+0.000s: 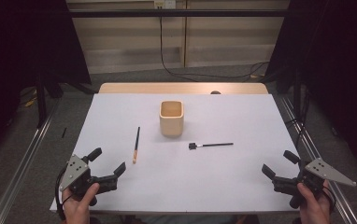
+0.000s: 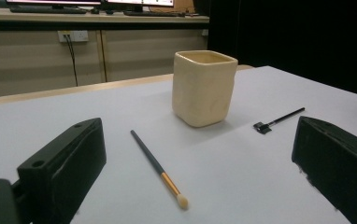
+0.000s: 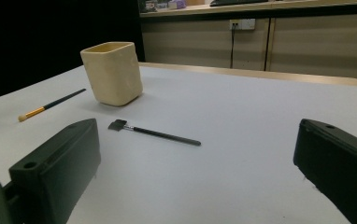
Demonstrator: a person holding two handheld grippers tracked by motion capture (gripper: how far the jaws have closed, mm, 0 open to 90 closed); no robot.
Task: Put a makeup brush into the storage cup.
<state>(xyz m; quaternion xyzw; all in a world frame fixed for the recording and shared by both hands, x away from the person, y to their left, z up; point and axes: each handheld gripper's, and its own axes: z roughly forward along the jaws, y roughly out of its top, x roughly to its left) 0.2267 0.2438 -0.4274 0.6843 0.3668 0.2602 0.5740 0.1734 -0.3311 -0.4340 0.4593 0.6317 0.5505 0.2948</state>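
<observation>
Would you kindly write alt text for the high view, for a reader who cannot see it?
A person's hands hold the left gripper and the right gripper, both open and empty, at the near corners of a white table. A cream square cup stands mid-table, with a gold-banded brush lying to its left and a small black brush to its right.

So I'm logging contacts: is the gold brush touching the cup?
Apart. The high view shows bare table between the gold brush and the cup.
</observation>
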